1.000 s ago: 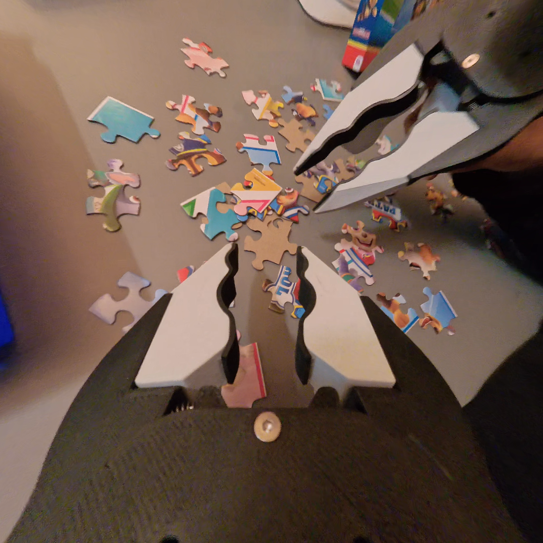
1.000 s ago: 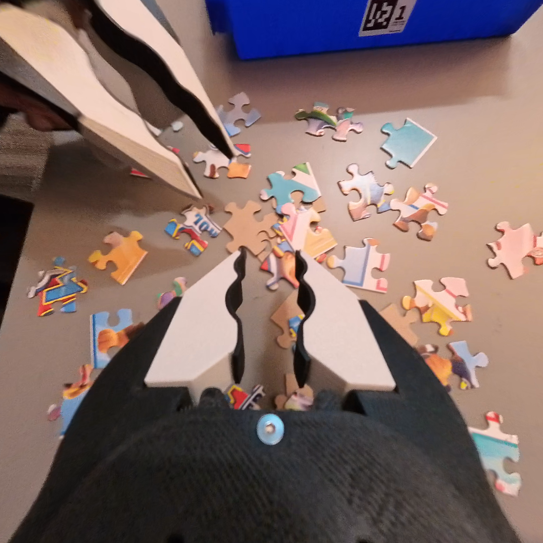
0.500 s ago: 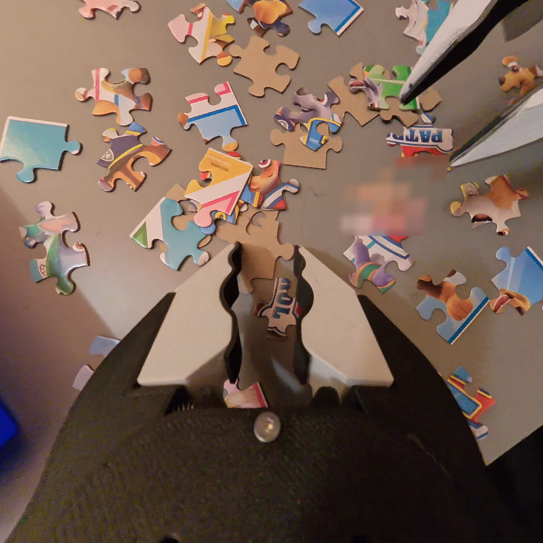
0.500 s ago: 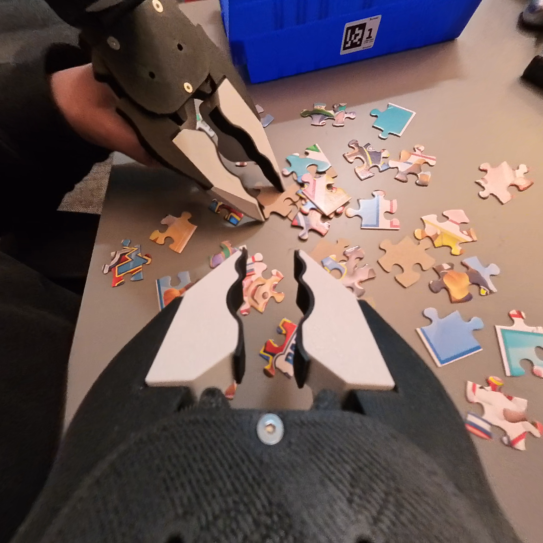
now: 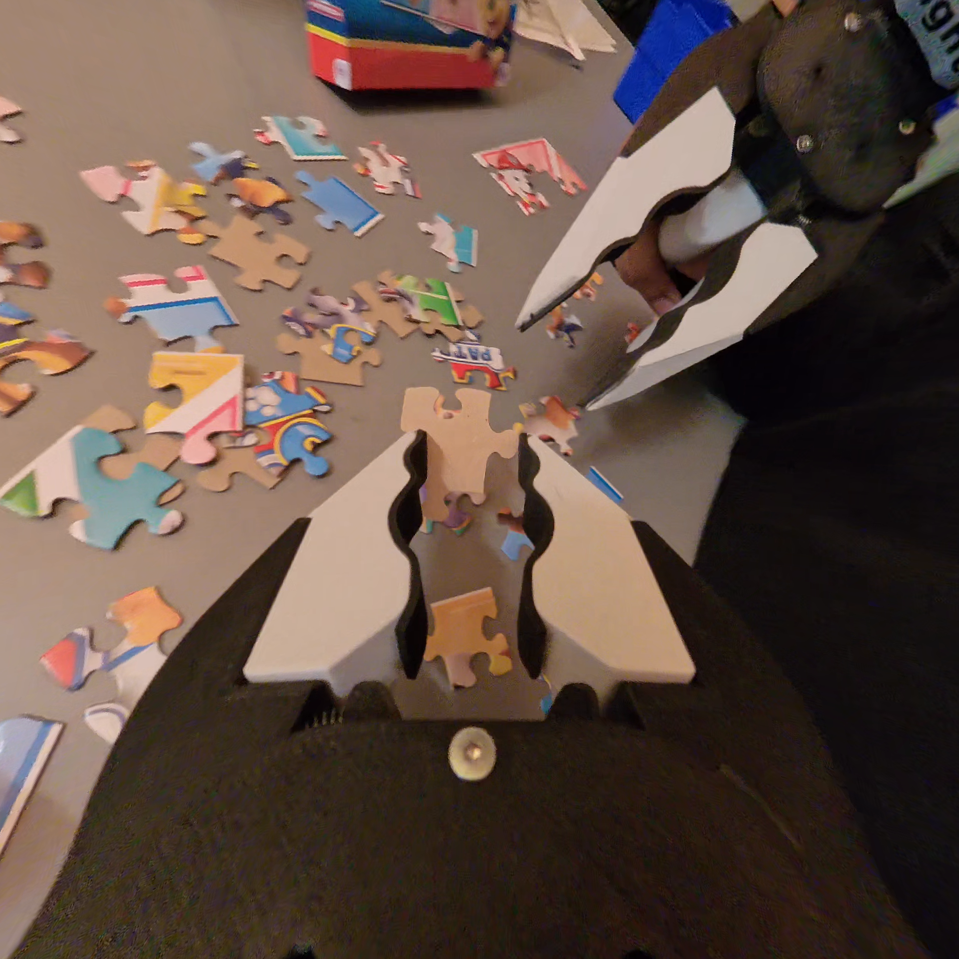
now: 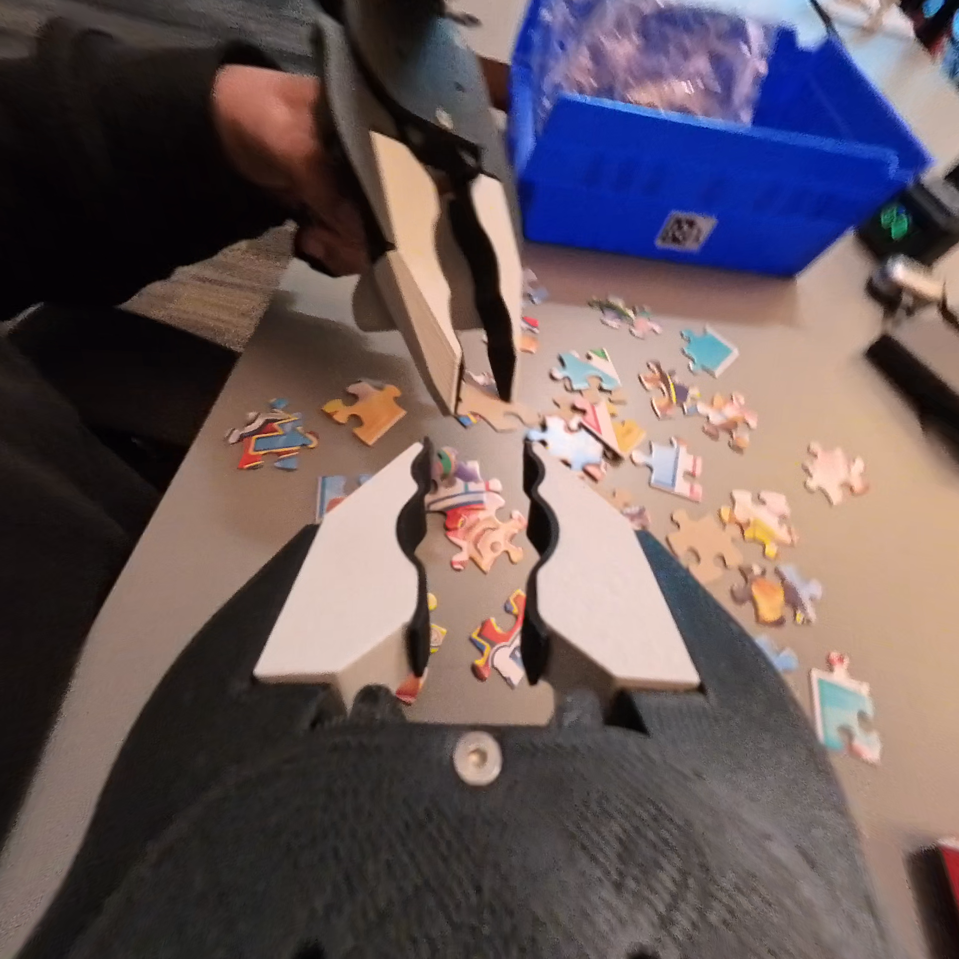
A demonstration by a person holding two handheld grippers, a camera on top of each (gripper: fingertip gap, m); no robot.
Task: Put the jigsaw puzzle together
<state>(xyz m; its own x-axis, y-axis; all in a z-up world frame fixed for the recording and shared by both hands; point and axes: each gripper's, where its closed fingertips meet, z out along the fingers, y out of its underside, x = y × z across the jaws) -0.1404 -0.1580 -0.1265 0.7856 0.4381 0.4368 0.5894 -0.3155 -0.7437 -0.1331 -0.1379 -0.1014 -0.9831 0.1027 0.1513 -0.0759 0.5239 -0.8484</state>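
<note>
My left gripper (image 5: 471,441) has its fingers drawn narrow around a brown jigsaw piece (image 5: 456,441), plain cardboard side toward the camera, and both black pads press on its edges; the piece stands tilted up above the grey table (image 5: 648,467) rather than lying flat. In the right wrist view I see that same gripper (image 6: 480,394) pointing down with the brown piece (image 6: 493,410) at its tips, close over the table near its left edge. Below and nearer to me in the left view lies an orange piece (image 5: 462,633), seen between the finger bases. My right gripper (image 6: 475,451) hangs a little above the table with its fingers narrowly apart and nothing pressed between them; a red, white and pink piece (image 6: 477,519) lies flat on the table under the gap. Loose jigsaw pieces, some colour side up and some brown side up, are scattered to the left in the left view, among them a teal piece (image 5: 104,482). Far off stand a red and blue puzzle box (image 5: 405,57) and, in the right view, a blue bin (image 6: 700,181).
</note>
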